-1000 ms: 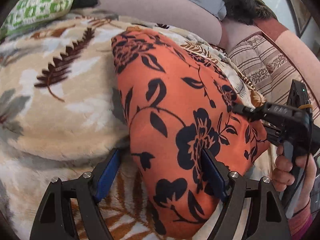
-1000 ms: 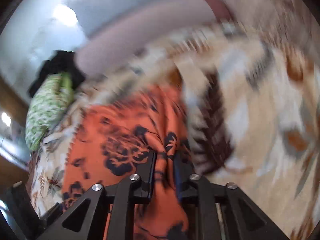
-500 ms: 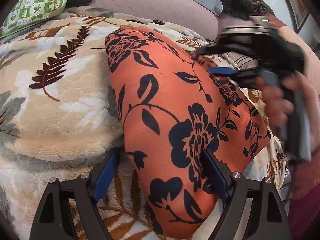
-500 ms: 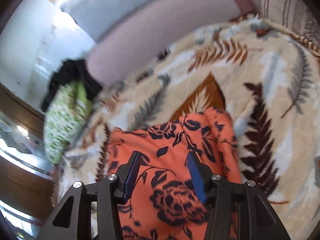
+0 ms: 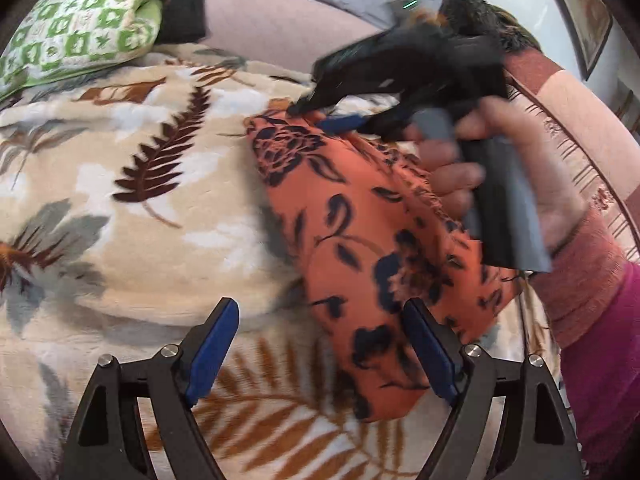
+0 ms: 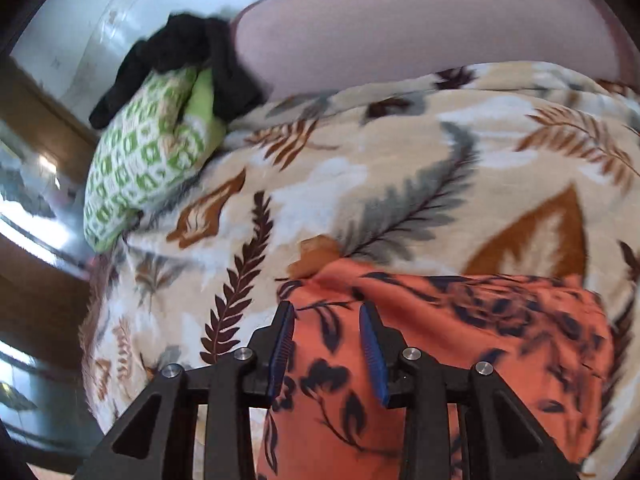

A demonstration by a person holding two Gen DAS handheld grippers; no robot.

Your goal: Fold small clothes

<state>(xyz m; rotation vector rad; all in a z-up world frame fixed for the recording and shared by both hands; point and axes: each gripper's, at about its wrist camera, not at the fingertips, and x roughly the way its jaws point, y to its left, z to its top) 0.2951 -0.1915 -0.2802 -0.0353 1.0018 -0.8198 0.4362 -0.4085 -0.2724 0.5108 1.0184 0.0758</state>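
Note:
An orange garment with black flowers (image 5: 360,208) lies folded lengthwise on a leaf-print blanket (image 5: 140,240). My left gripper (image 5: 320,308) stands wide open over the garment's near end, its right finger against the cloth edge and its left finger over bare blanket. A hand (image 5: 520,168) holds my right gripper (image 5: 320,116) at the garment's far end. In the right wrist view the right gripper (image 6: 326,312) straddles the far corner of the garment (image 6: 460,332). Its jaws are closing, with cloth lying between the pads and a gap still showing.
A green-and-white patterned pillow (image 5: 76,28) and a black cloth (image 6: 188,48) sit at the blanket's far left. A pinkish sofa back (image 6: 440,20) runs behind. The blanket (image 6: 400,152) stretches left of the garment.
The right gripper swung from the garment's right side up to its far end, with its jaws wider apart than a second ago. The left gripper drew back a little and stayed open.

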